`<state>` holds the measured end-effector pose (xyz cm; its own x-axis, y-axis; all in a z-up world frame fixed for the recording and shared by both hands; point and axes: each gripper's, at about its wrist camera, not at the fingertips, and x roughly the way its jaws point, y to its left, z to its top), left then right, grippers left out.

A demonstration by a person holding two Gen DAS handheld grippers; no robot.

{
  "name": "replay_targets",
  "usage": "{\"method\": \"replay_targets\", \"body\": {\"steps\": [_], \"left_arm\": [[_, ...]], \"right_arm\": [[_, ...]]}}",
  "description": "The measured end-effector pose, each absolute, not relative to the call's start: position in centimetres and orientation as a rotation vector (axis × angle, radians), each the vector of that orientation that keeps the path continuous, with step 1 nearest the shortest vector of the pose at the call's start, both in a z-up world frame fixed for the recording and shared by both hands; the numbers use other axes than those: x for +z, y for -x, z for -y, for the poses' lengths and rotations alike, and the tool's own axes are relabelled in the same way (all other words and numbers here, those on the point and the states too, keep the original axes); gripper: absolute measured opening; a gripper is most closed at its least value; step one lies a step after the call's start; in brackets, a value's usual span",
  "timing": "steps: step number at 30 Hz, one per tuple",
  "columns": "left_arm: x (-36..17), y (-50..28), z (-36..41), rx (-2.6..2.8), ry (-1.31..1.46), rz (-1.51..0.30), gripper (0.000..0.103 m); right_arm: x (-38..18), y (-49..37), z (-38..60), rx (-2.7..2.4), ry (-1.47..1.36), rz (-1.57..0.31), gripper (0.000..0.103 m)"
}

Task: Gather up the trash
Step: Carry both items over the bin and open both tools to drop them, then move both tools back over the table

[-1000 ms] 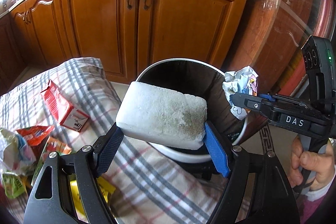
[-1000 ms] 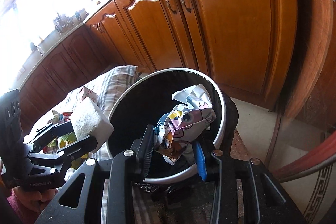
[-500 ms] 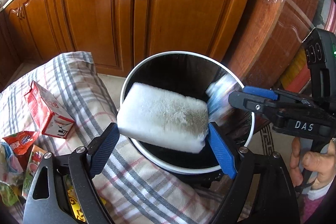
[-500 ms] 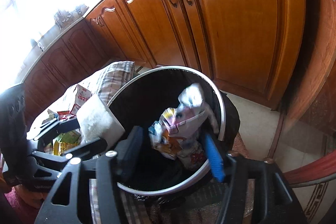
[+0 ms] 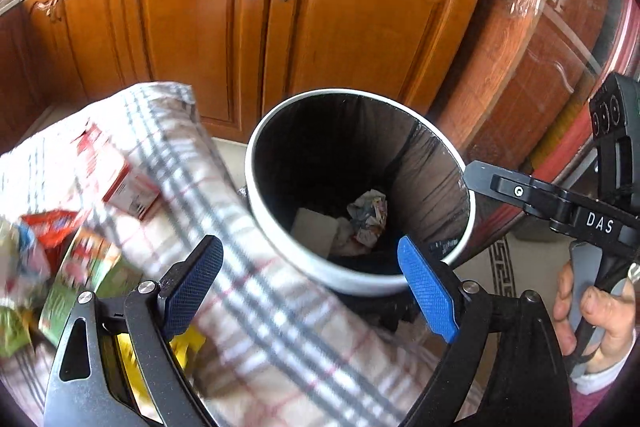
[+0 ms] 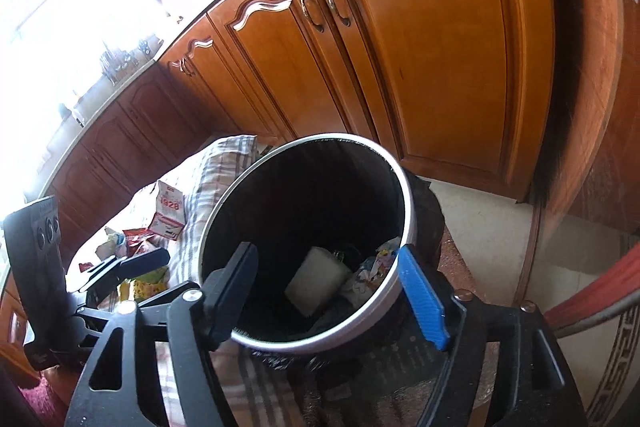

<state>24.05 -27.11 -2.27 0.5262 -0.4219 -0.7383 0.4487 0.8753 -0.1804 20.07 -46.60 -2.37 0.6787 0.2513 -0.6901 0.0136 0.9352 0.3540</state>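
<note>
- Our left gripper (image 5: 310,283) hangs with its fingers (image 5: 426,291) spread wide and nothing between the pads; the space between them frames the near rim of the trash bin (image 5: 360,283) and the checked cloth (image 5: 248,267).
- Our right gripper (image 6: 326,291) has its fingers (image 6: 420,291) opening, with nothing pressed between them; through the gap we look straight down into the bin (image 6: 404,187).
- The bin is round, white-rimmed and lined with a black bag, and it stands just ahead of both pairs of fingers, in front of the wooden cabinet doors (image 5: 360,39).
- At the bottom of the bin lies the white foam block (image 6: 318,279), tilted, closer to the dark left finger of the right gripper than to the blue one.
- The crumpled printed paper (image 5: 370,217) lies beside the block, touching it, on the side of the blue right finger.
- On the cloth beyond the outer side of our left gripper's left finger more trash is waiting: a red-and-white carton (image 5: 120,179), a red wrapper (image 5: 48,231) and green packets (image 5: 76,283), all blurred in the left wrist view.
- A yellow wrapper (image 5: 188,343) shows under the left finger's base.
- A hand (image 5: 592,311) grips the handle of the right gripper, off the blue finger's outer side.
</note>
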Motion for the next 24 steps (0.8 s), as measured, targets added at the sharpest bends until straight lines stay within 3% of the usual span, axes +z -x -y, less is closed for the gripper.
{"method": "replay_targets", "body": {"steps": [4,24], "left_arm": [[-2.0,-22.2,25.0,-0.489,-0.001,-0.856,0.091],[-0.9,-15.3,12.5,-0.372,0.133,-0.771,0.091]], "right_arm": [[-2.5,-18.5,45.5,0.133,-0.350,-0.793,0.092],[-2.8,-12.1,35.2,0.251,-0.334,-0.780,0.092]]}}
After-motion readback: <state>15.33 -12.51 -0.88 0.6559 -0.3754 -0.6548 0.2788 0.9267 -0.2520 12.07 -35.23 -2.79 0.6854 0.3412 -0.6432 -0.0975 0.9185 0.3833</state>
